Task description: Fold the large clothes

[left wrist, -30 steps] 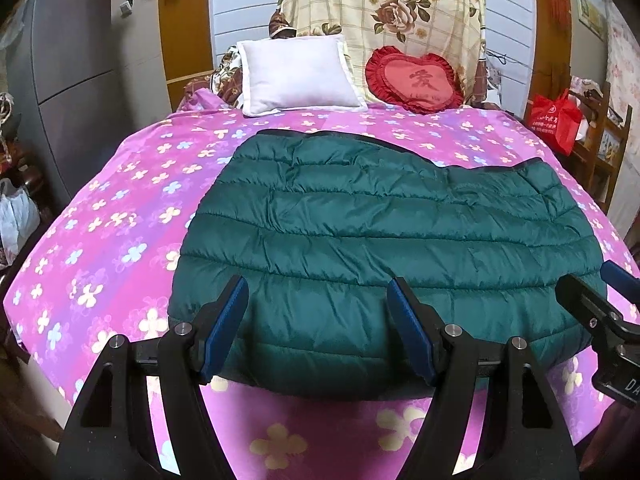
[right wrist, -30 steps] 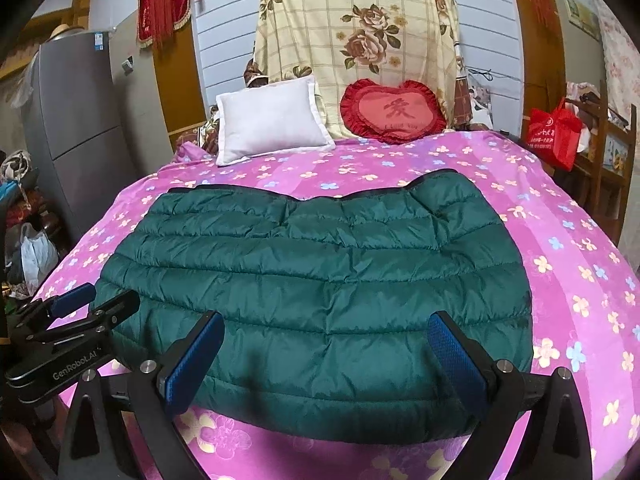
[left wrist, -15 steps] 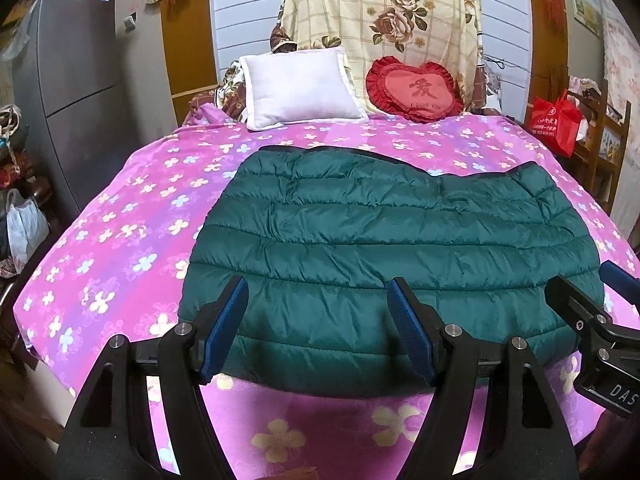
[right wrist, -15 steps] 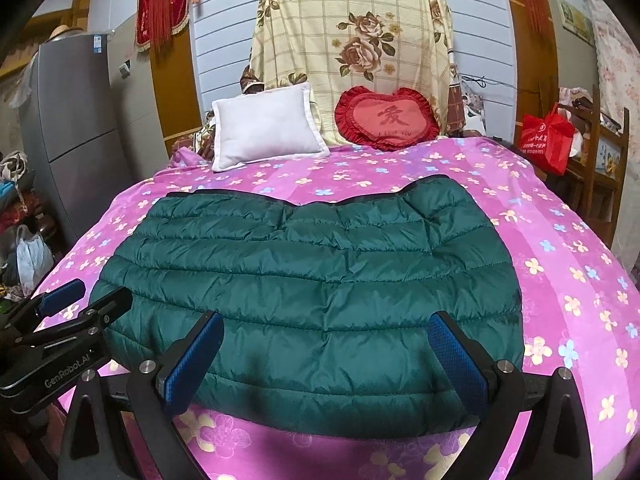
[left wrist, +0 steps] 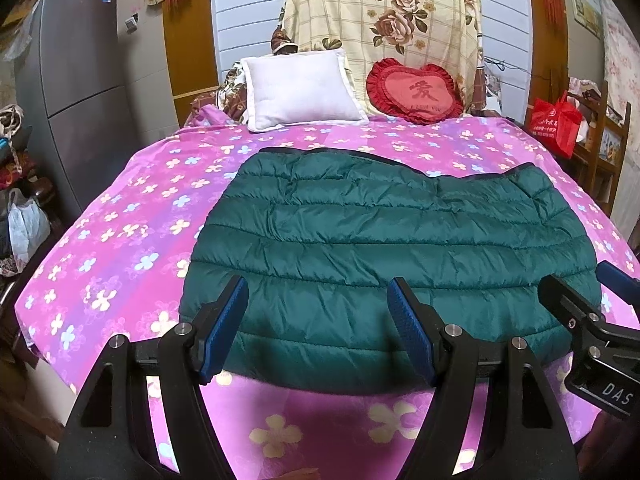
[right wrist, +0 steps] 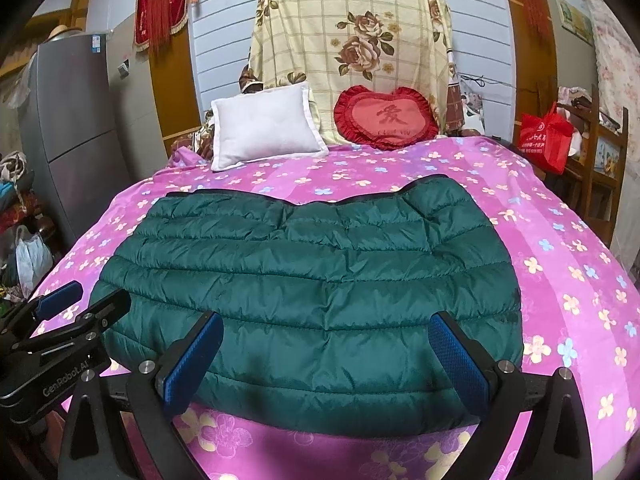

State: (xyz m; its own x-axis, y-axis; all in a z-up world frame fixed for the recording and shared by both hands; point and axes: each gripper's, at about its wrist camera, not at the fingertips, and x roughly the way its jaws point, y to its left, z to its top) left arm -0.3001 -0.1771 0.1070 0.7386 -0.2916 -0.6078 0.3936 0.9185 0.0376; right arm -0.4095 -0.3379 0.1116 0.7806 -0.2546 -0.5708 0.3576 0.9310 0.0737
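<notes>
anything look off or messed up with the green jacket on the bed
Nothing stands out. The green jacket lies flat on the pink floral bedspread, folded into a wide slab with only ordinary quilting puckers. Both the left gripper and right gripper are open at its near edge, holding nothing.

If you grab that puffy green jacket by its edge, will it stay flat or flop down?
The green jacket would probably flop: its quilted rows already crease softly. It likely weighs little for its size, being puffy. Its shiny fabric may slip between the pads.
</notes>
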